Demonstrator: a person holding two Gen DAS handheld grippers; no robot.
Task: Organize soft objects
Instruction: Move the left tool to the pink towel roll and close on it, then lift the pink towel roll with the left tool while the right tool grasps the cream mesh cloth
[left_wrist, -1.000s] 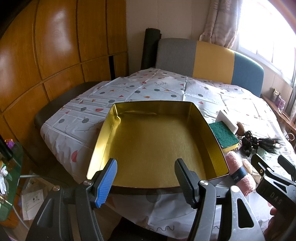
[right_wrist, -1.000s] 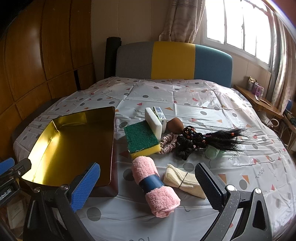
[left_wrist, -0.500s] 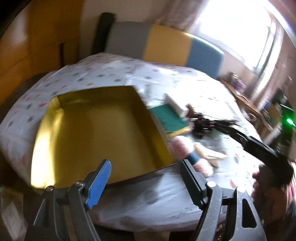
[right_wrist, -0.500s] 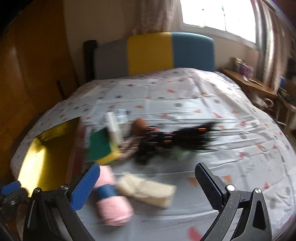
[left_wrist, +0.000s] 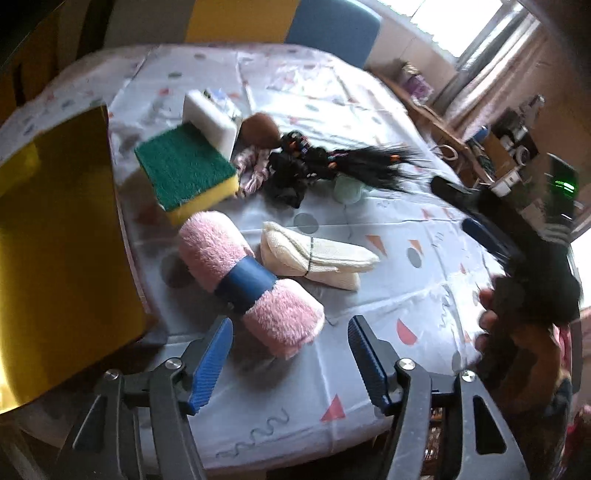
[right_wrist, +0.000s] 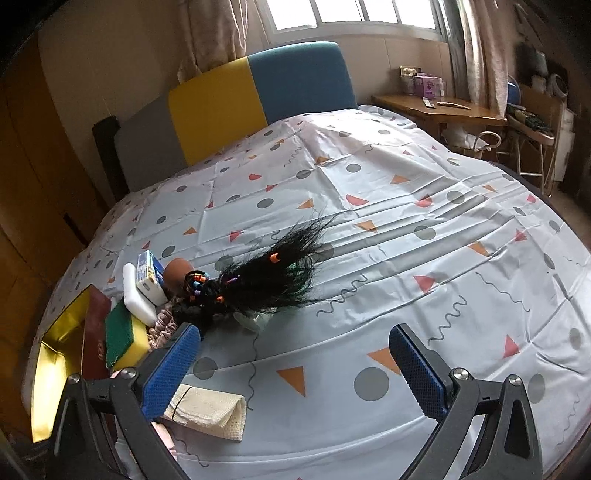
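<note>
A bed spread with a pale sheet of dots and triangles carries everything. At its left edge lies a gold-lined tin tray, open side up. Just right of the tray lies a rolled pink towel bound by a blue band, with a folded cream cloth just beside it. Beyond them, a green-and-yellow sponge leans against a white block, near a black hairpiece strung with coloured beads and a pink scrunchie. The left tool hangs with its jaws spread wide and empty, just short of the towel's near end. The right tool is likewise agape, holding nothing, over bare sheet right of the cream cloth.
</note>
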